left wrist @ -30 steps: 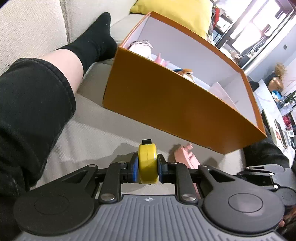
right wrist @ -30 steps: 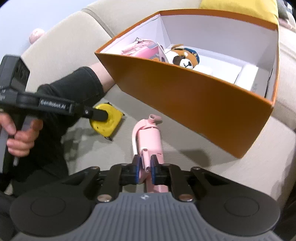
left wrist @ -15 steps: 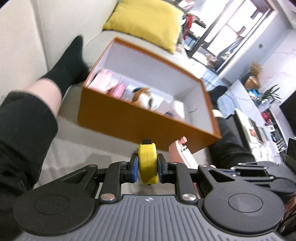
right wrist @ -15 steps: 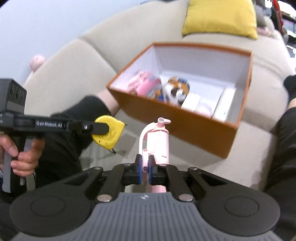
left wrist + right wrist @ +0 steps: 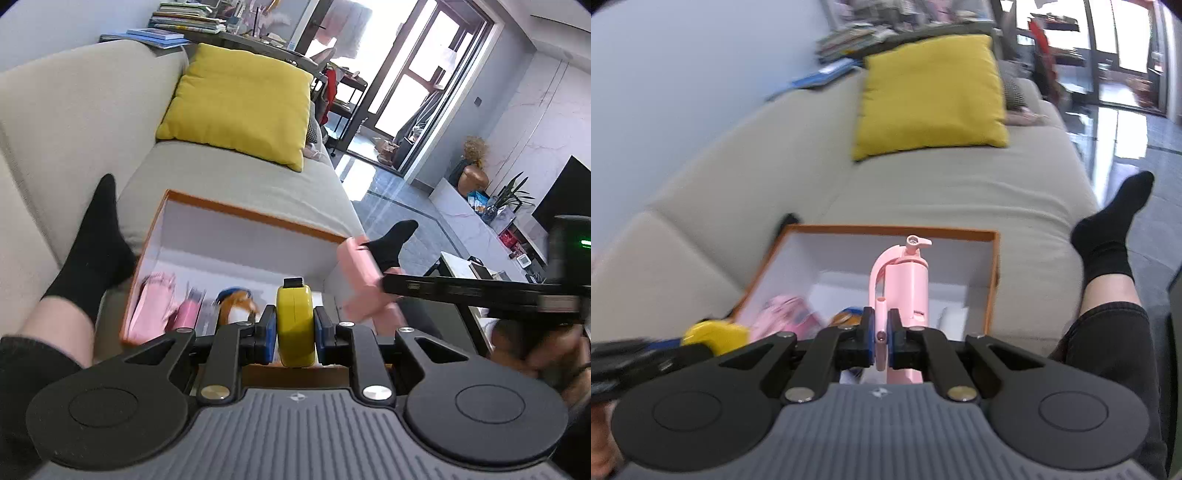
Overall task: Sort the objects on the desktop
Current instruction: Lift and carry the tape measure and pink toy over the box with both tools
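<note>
My left gripper [image 5: 294, 330] is shut on a yellow tape measure [image 5: 295, 325], held on edge over the near side of the orange box [image 5: 236, 210]. My right gripper [image 5: 881, 338] is shut on a pink fire-extinguisher-shaped toy [image 5: 908, 280], clamped by its thin handle, also above the orange box [image 5: 897, 229]. In the left wrist view the pink toy [image 5: 360, 280] hangs at the right, gripped by the other tool. In the right wrist view the yellow tape measure [image 5: 714, 334] shows blurred at the left. Inside the box lie pink items [image 5: 159, 306] and a small plush [image 5: 236, 304].
The box sits on a beige sofa [image 5: 236, 177] with a yellow cushion [image 5: 240, 103] at the far end. A person's legs in black socks [image 5: 96, 240] [image 5: 1112, 229] flank the box. A low table and TV [image 5: 569, 195] stand to the right.
Both grippers rose from the sofa seat with their objects and now hang above the open box. The views tilted up, so the cushion and the room came into sight.
</note>
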Tool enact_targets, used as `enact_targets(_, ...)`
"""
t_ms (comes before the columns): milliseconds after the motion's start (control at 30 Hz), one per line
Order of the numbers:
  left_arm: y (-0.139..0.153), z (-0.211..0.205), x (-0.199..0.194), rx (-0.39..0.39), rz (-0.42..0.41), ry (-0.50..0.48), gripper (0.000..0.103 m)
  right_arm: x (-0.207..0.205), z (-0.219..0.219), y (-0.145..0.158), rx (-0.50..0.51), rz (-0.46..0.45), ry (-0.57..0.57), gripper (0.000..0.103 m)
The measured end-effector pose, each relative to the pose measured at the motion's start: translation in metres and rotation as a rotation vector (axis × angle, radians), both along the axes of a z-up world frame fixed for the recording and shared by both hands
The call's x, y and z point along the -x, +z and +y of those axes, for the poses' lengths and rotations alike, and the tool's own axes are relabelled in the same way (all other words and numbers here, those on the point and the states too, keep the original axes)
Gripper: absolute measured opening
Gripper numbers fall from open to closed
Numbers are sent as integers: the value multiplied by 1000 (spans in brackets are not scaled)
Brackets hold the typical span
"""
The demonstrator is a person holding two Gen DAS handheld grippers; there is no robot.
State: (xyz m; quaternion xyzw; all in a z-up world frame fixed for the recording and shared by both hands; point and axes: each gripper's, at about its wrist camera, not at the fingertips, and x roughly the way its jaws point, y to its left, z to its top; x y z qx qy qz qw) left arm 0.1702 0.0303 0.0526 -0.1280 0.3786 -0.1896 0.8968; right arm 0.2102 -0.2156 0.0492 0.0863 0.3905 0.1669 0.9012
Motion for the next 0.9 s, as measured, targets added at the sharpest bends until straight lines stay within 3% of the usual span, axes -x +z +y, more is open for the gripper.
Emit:
enact_targets(167,-11,-5,-30,-10,26,-13,23,-45,15,-36,55,81,-104,7)
enact_targets(367,-28,0,-54,8,58,-24,23,-62,22,-70,106,125,-162,7)
enact_targets(533,-38,7,-60,37,75,-33,23,-68,24,-73,171,91,-229,6)
enact_targets(767,-41,14,-60,65,74,-32,23,-66,34,-75,274,136,-267,7)
enact_targets(900,-39,15,-58,70,65,-40,23,-66,44,-75,390,141,-257,13)
